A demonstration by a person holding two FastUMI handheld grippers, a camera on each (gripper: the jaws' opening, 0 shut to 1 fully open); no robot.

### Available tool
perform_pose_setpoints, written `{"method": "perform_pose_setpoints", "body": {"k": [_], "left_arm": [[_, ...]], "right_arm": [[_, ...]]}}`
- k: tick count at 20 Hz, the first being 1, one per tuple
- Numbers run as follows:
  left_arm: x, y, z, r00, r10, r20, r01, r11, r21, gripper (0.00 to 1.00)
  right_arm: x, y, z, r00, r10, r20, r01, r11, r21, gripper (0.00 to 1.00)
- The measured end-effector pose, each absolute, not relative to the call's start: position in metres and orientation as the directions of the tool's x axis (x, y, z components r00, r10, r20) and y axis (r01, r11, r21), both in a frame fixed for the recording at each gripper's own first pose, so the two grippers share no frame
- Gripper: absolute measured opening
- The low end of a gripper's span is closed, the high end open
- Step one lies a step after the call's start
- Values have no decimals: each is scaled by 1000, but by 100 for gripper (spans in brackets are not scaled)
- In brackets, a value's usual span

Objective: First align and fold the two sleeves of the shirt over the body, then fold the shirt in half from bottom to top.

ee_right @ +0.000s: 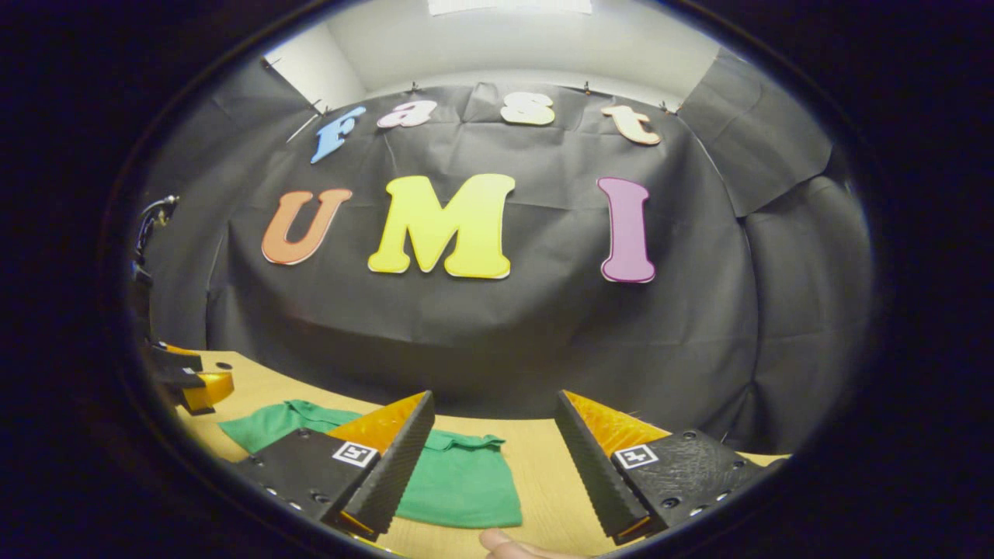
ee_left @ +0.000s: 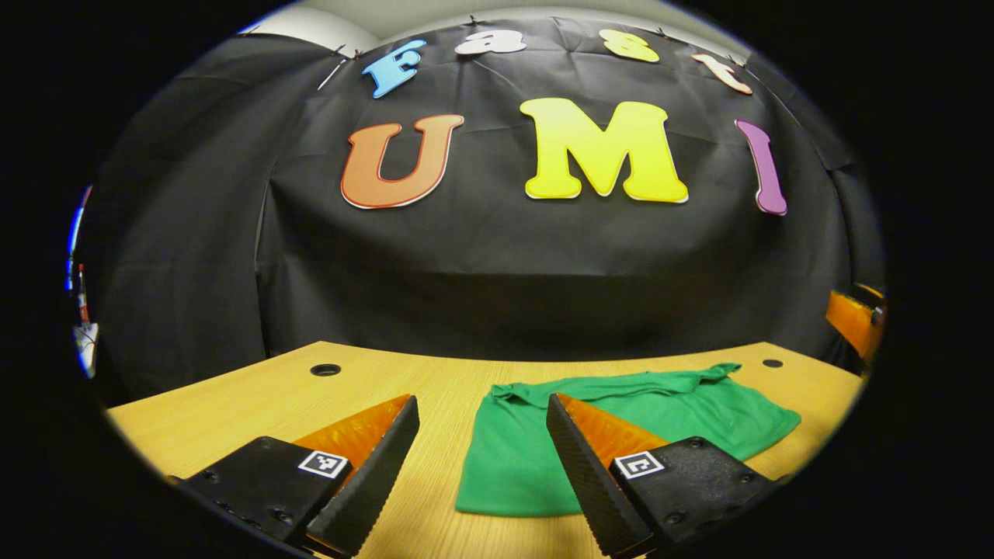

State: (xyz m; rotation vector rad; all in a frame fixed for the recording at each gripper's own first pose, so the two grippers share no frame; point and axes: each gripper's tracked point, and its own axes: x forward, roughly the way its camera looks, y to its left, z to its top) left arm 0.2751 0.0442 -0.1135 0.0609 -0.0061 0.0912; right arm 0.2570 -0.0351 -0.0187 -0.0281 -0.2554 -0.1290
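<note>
- Presently, the green shirt [ee_left: 621, 435] lies flat on the wooden bench [ee_left: 256, 396], collar toward the far edge; its near edge reads straight and compact, with no sleeve plainly spread out to either side.
- Judgement: the sleeve folds look done, or nearly so; the bottom-to-top fold appears to be what remains, though the lie of the layers cannot be confirmed from here.
- Left gripper [ee_left: 481, 411]: jaws wide apart, nothing between them, held above the bench just short of the shirt's near left corner.
- Right gripper [ee_right: 493, 407]: jaws likewise wide apart and empty, held over the shirt's right side; a fingertip [ee_right: 505, 543] shows at the near edge of the right gripper view.
- Recommended: take the hem at both near corners together, pinching all layers, lift low, carry evenly toward the collar and lay edge on edge.
- Risk: an uneven lift would skew the fold or drag a sleeve loose.
</note>
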Motion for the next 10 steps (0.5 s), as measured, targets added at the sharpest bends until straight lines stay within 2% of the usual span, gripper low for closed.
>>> {"method": "perform_pose_setpoints", "body": {"k": [3,5,7,8,10], "left_arm": [[234,32,-110,997,64,32,-64,998,7,100],[207,18,-113,999,49,20,-49,999,-8,100],[184,13,-117,998,57,-5,-57,998,10,100],[170,6,-116,999,39,-9,-39,999,0,100],[142,-19,-115,998,-34,-43,33,999,-38,100]], "right_arm": [[225,-29,-30,969,-69,235,89,993,-79,95],[202,-32,-38,976,-53,212,62,997,-39,97],[177,-35,-51,984,-36,177,32,999,22,92],[163,-41,-56,987,-27,156,23,999,26,97],[133,-60,-52,988,-39,147,41,999,-7,95]]}}
